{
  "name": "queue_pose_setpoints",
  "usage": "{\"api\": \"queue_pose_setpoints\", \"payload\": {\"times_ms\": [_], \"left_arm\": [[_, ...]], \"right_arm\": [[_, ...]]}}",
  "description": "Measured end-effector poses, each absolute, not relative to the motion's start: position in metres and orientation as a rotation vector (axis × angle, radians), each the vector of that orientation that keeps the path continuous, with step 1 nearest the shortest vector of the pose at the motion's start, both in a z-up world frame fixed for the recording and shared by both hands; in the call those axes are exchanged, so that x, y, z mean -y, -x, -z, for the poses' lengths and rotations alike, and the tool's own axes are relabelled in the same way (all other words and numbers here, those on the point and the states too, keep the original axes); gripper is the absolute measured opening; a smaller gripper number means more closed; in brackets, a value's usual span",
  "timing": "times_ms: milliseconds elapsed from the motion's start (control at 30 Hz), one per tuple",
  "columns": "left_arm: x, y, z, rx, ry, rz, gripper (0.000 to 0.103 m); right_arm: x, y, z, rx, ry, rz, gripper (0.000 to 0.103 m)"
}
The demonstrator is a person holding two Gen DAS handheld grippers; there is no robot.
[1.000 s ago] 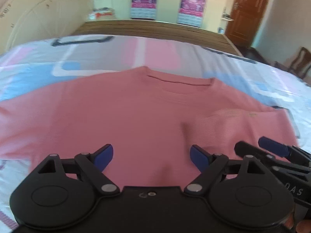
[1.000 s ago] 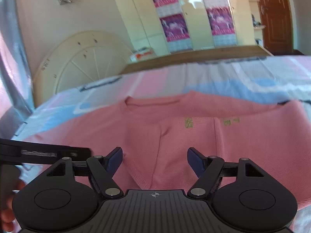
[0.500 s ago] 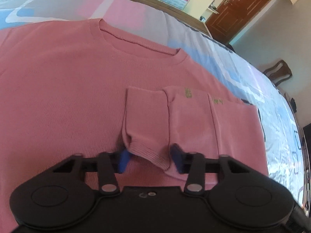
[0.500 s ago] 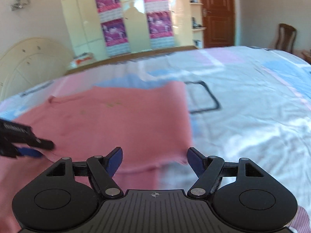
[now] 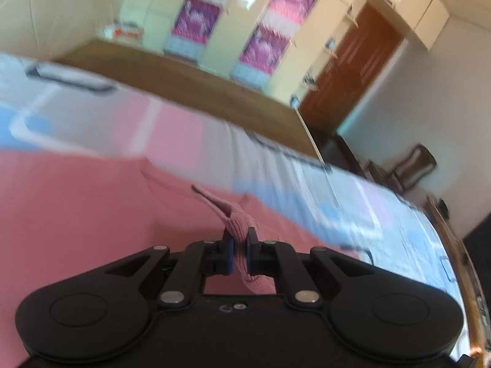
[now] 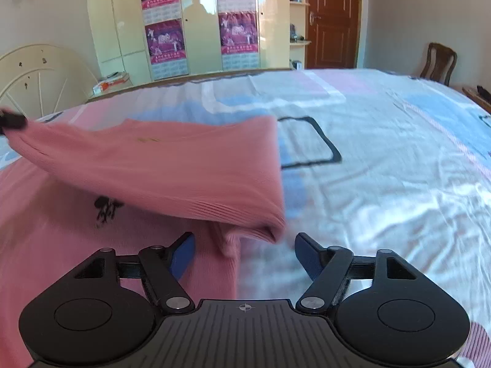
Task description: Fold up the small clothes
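Observation:
A pink sweater (image 6: 168, 165) lies on the patterned bed sheet (image 6: 383, 153), with its folded-in sleeve lifted off the body. My left gripper (image 5: 238, 239) is shut on the ribbed sleeve cuff (image 5: 236, 217) and holds it raised. In the right wrist view that gripper (image 6: 12, 121) shows at the far left edge, with the sleeve stretched out from it. My right gripper (image 6: 245, 245) hovers low at the sweater's right edge and its jaws are closing. A bunched fold of pink fabric (image 6: 230, 242) sits between the blue pads (image 6: 184, 253), which stand apart from it.
White, pink and blue sheet (image 5: 276, 165) stretches to the right of the sweater. A wooden bed frame edge (image 5: 184, 86), cream wardrobes with purple posters (image 6: 165, 43), a brown door (image 6: 331, 21) and a wooden chair (image 6: 438, 61) stand beyond. A round cream headboard (image 6: 40, 76) is at the left.
My left gripper closed on the sleeve cuff and lifted it off the sweater. My right gripper's jaws narrowed around the sweater's right edge fold, and the sleeve now hangs stretched in front of it.

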State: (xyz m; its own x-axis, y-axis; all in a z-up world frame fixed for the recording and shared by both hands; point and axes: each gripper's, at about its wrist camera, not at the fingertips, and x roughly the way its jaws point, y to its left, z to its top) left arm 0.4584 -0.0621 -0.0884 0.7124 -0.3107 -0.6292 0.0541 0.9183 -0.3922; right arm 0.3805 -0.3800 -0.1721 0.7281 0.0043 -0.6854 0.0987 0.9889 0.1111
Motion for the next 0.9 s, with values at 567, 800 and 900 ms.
{"api": "queue_pose_setpoints", "payload": {"times_ms": [567,800,900], "left_arm": [[0.014,-0.454,0.162,-0.907,0.247,-0.085,0.037],[0.014,-0.451,0.131,-0.82,0.238,-0.063,0.054],[0.036,-0.457,0.135,-0.825,0.213,-0.012,0.054]], "right_arm": [[0.386,-0.378,0.173,-0.809,-0.159,-0.008,0.01],[0.404,-0.395,0.151,-0.74,-0.244,-0.019,0.028],[0.406,-0.427,0.152,-0.747,-0.269,-0.024,0.029]]}}
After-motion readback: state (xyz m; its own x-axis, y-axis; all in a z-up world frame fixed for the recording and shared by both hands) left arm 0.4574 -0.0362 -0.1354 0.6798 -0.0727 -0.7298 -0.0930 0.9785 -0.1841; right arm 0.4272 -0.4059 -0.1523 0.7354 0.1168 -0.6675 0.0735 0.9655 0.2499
